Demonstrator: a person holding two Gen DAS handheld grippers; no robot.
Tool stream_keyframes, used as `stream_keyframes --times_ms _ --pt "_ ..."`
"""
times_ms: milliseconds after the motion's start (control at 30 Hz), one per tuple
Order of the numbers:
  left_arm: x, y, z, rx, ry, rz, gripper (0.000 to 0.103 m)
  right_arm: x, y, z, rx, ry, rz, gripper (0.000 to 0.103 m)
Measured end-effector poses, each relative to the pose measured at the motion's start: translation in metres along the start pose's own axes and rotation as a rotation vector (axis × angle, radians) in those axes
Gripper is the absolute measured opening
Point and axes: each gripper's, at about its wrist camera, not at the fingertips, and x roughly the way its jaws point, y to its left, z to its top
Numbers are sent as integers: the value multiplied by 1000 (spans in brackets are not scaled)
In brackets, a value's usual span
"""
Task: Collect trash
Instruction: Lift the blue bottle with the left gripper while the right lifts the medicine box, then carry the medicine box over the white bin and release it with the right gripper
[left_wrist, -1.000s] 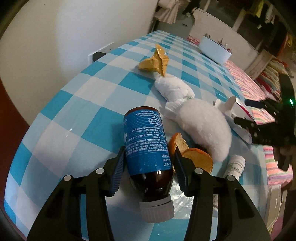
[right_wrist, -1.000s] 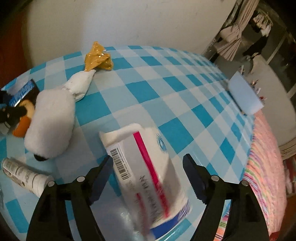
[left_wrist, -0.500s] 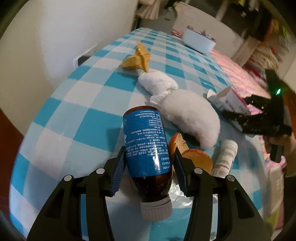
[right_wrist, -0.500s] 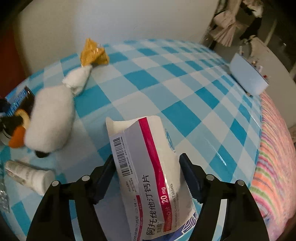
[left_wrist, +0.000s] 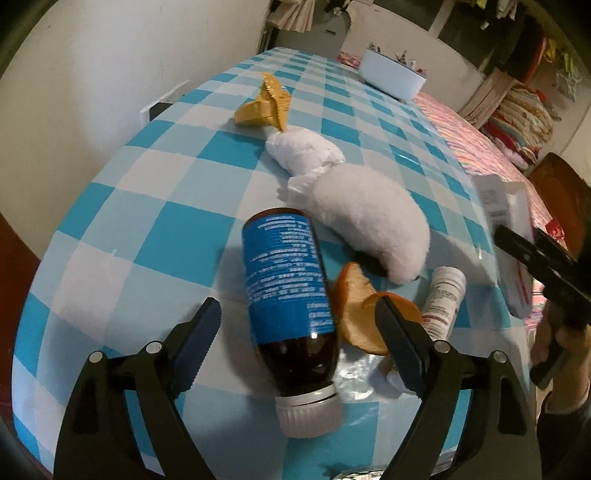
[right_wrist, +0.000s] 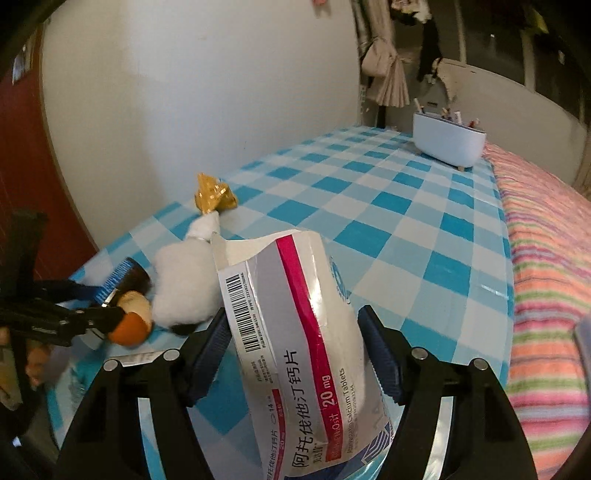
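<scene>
My left gripper (left_wrist: 297, 334) has just been opening; its pads stand clear on either side of the brown bottle (left_wrist: 290, 295), which lies free on the checked table (left_wrist: 122, 221). My right gripper (right_wrist: 291, 347) clamps the tablet box (right_wrist: 295, 332), raised off the cloth for carrying to the trash.

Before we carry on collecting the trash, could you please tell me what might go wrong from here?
The brown glass bottle with a blue label lies loose between the left tongs, whose jaws have just opened; it could roll off the near table edge. The white medicine box with a magenta stripe sits tilted in the right tongs and might slip.
</scene>
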Motion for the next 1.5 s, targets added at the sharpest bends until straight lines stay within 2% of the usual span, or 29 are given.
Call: stream_keyframes --times_ms 233,667,700,733,767,800,833,1000,1100,1200,1500 --pt "-6 8 -6 22 -3 45 84 -22 6 -7 68 -47 28 68" --pt "-10 12 -15 89 0 95 83 -33 16 -18 100 -67 46 68" --pt "-10 12 -16 92 -6 98 81 -34 17 -19 103 -73 46 68" --pt "-11 11 -17 102 -17 104 71 -35 17 -19 104 -78 44 68" --pt "-11 11 -17 109 -22 109 54 -37 17 -19 108 -86 41 68" --pt "-11 10 -16 116 -25 117 44 -38 18 -19 110 -90 42 68" --pt "-11 11 -16 117 -26 119 41 -40 18 -19 114 -96 41 68" --pt "-15 19 -13 51 -40 53 41 -48 15 -22 129 -118 30 68" --pt "-25 16 -12 49 -98 57 41 -56 12 -23 139 -139 25 68" --pt "-37 10 -10 38 -150 23 41 -64 9 -25 152 -163 21 68" --pt "-57 -31 -12 98 -249 -53 41 -92 4 -33 162 -213 -30 68"
